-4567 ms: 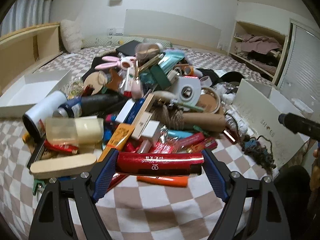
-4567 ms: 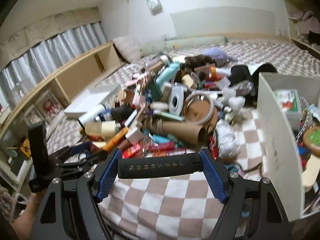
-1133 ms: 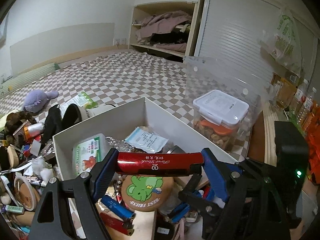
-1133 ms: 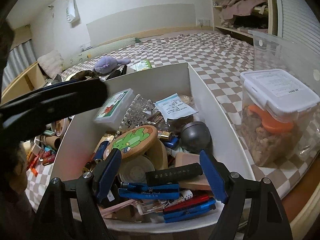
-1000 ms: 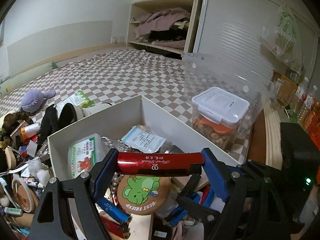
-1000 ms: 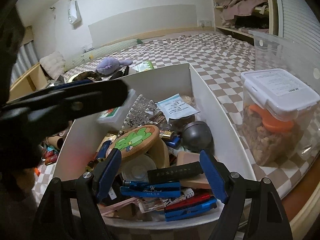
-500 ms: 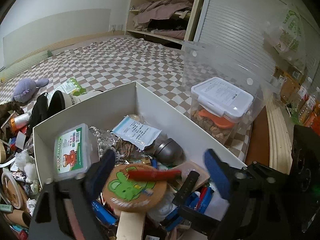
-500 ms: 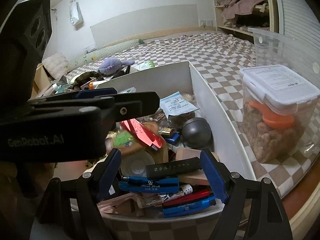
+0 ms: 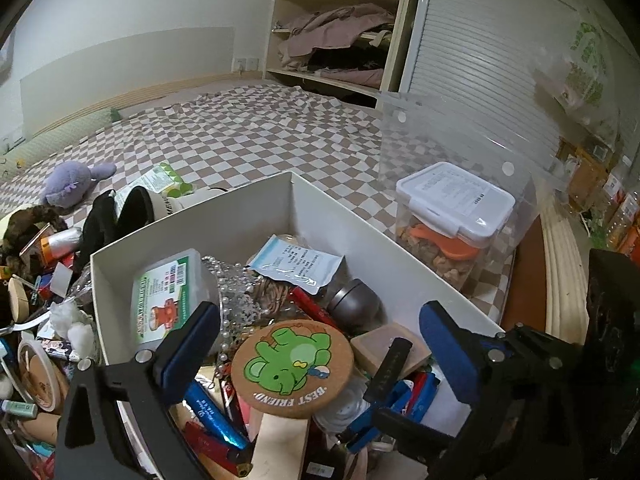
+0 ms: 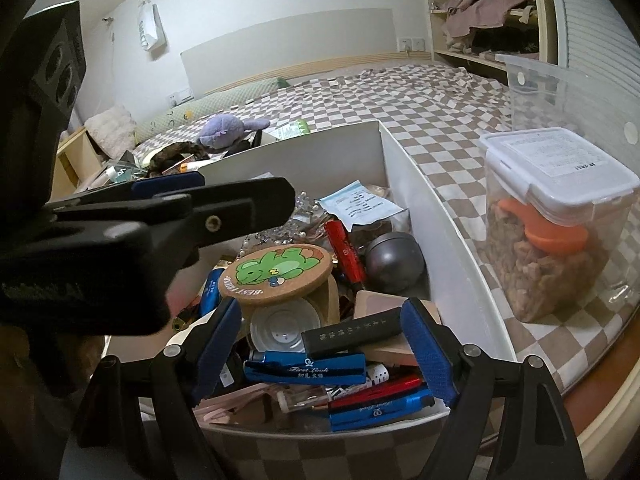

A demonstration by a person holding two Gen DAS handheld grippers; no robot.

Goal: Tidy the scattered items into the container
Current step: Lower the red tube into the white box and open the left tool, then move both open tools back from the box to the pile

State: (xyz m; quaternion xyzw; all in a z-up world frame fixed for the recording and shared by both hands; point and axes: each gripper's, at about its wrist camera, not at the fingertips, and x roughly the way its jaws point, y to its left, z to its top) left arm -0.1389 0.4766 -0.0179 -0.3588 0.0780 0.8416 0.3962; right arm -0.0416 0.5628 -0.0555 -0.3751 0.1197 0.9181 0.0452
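Note:
The white box [image 9: 224, 224] holds several items, also in the right wrist view [image 10: 416, 184]. My left gripper [image 9: 320, 344] is open and empty above it. The red tube [image 9: 314, 307] lies in the box beside a grey ball [image 9: 354, 307]; it also shows in the right wrist view [image 10: 344, 250]. My right gripper [image 10: 322, 346] is open over the box's near end. The black tube [image 10: 352, 332] lies loose in the box between its fingers, on a blue tube [image 10: 306, 366]. A cork coaster with a green bear [image 9: 292, 362] sits in the middle.
A pile of scattered items [image 9: 36, 280] lies on the checkered bedspread left of the box. A clear lidded tub [image 10: 556, 208] of snacks stands right of the box inside a larger clear bin. A purple plush [image 9: 72, 180] lies farther back. The bed's wooden edge [image 9: 556, 264] runs at right.
My left gripper opened over the box and the red tube dropped in beside the grey ball. My right gripper had let go of the black tube, which now lies in the box.

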